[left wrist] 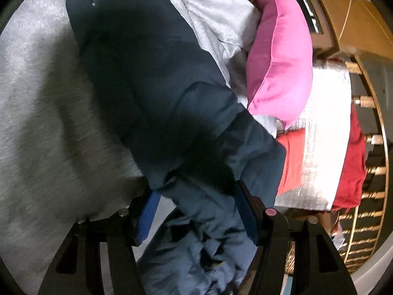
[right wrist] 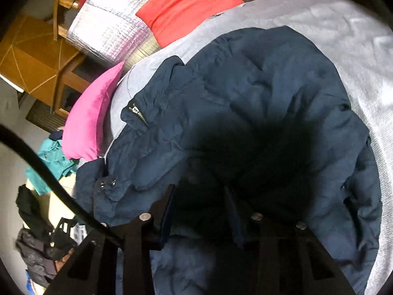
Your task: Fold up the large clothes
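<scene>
A navy padded jacket (left wrist: 147, 73) (right wrist: 270, 86) lies spread on a grey bedcover (left wrist: 36, 123) (right wrist: 343, 36), its zipper and collar toward the pink pillow. My left gripper (left wrist: 196, 213) straddles a bunched fold at the jacket's edge. Its right pad touches the cloth, while a sliver of grey cover shows beside its left blue pad (left wrist: 147, 216), so it stands open. My right gripper (right wrist: 200, 209) is over another edge of the jacket, near the snap buttons. Dark, shadowed fabric fills the gap between its fingers, and it is shut on that fold.
A pink pillow (left wrist: 280, 56) (right wrist: 93, 123) leans against the jacket's far side. Beyond it lie a silver quilted mat (left wrist: 324, 123) (right wrist: 105, 24) and a red cloth (left wrist: 292, 157) (right wrist: 186, 7). Wooden furniture (left wrist: 356, 24) (right wrist: 29, 56) borders the bed. A teal garment (right wrist: 51, 162) and dark clothes (right wrist: 34, 245) lie off the edge.
</scene>
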`<state>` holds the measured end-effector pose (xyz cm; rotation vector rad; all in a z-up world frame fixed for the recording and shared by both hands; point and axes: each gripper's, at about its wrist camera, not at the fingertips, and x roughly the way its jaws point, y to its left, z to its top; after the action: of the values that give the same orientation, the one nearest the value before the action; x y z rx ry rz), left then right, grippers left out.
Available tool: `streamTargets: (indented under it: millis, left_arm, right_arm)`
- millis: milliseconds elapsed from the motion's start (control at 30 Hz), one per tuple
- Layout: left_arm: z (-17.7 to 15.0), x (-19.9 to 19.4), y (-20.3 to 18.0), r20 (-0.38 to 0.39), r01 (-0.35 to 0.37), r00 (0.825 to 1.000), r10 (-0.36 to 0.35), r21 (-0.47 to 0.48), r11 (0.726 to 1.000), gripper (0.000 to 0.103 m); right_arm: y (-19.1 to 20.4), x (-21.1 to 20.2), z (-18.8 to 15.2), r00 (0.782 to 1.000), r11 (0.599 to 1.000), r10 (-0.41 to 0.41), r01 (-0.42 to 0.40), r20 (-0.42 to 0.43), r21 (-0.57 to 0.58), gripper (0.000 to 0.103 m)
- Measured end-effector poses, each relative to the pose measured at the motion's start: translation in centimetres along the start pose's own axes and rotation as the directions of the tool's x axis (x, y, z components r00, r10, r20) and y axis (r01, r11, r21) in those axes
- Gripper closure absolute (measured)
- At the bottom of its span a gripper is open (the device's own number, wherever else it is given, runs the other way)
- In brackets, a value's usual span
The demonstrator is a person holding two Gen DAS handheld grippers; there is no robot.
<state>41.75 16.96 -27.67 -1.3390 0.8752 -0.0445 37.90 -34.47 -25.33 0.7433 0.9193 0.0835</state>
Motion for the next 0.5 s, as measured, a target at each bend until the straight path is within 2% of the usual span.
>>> streamTargets:
  millis: [100, 133, 200, 300, 367, 433, 500]
  left_arm:
    - [0.4, 0.8, -0.2, 0.013, -0.002, 1.0, 0.002, -0.009, 1.0, 0.055]
    - [0.4, 0.8, -0.1, 0.016, -0.006, 1.0, 0.006, -0.01, 1.0, 0.056]
    - [0.5, 1.0, -0.3, 0.029, -0.015, 0.999, 0.015, -0.005, 1.0, 0.07]
    - [0.2, 0.3, -1.1, 0.063, -0.034, 0.998, 0.031, 0.045, 0.998, 0.083]
    - [-0.4, -0.8, -3.4, 0.119, -0.058, 0.992, 0.04, 0.147, 0.987, 0.086]
    - [-1.4, -2.0, -6.1, 0.179, -0.069, 0.984, 0.021, 0.262, 0.963, 0.086]
    - [-3.2, -3.3, -9.3, 0.22, -0.067, 0.975, -0.027, 0.409, 0.91, 0.086]
  right_arm:
    - [0.2, 0.3, 0.1, 1.0, 1.0, -0.001, 0.001, 0.0, -0.008, 0.06]
    - [0.3, 0.2, 0.0, 1.0, 1.0, -0.006, 0.006, 0.001, -0.014, 0.06]
    - [0.7, 0.3, 0.0, 1.0, 1.0, -0.016, 0.016, 0.002, -0.026, 0.06]
    - [0.8, 0.2, 0.0, 1.0, 0.999, -0.017, 0.018, 0.002, -0.036, 0.06]
    - [0.6, 0.0, 0.1, 1.0, 1.0, -0.005, 0.005, 0.003, -0.02, 0.06]
    - [0.3, -0.4, 0.1, 1.0, 1.0, 0.002, -0.002, 0.013, -0.006, 0.06]
    - [0.2, -1.0, 0.2, 0.999, 1.0, -0.002, 0.002, 0.032, -0.005, 0.06]
